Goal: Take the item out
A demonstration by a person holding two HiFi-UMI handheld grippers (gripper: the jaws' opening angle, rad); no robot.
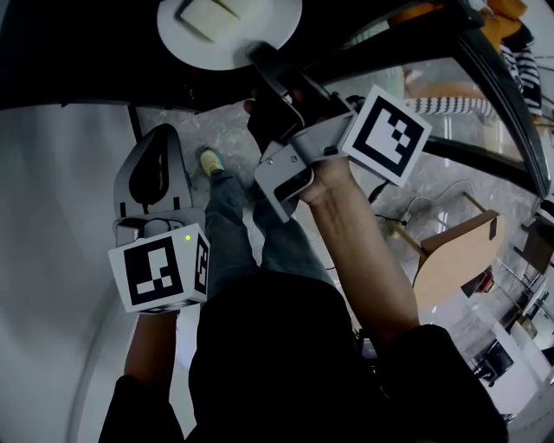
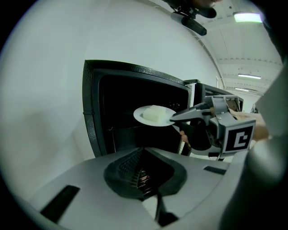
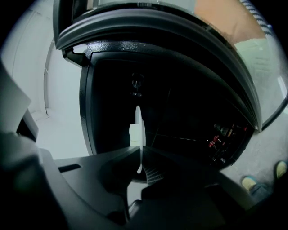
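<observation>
At upper centre of the head view, pinched by its near rim in the clamped right gripper (image 1: 260, 59): white plate (image 1: 277, 19) with pale food block (image 1: 208, 13), at the mouth of the dark oven (image 2: 94, 112). Stretched away from the fingertips toward the cavity. At lower left, left gripper (image 1: 162, 131) pressed together on nothing, well apart from the plate.

The left gripper (image 1: 161, 137) sits at the left of the head view, pointing up-frame, its jaws closed together with nothing between them. The left forearm (image 1: 149, 350) runs down to the lower edge. The right gripper (image 1: 265, 67) reaches toward the upper centre, jaws pinched on the rim of a plate (image 1: 260, 22), with the bare right forearm (image 1: 363, 260) stretched behind it.
</observation>
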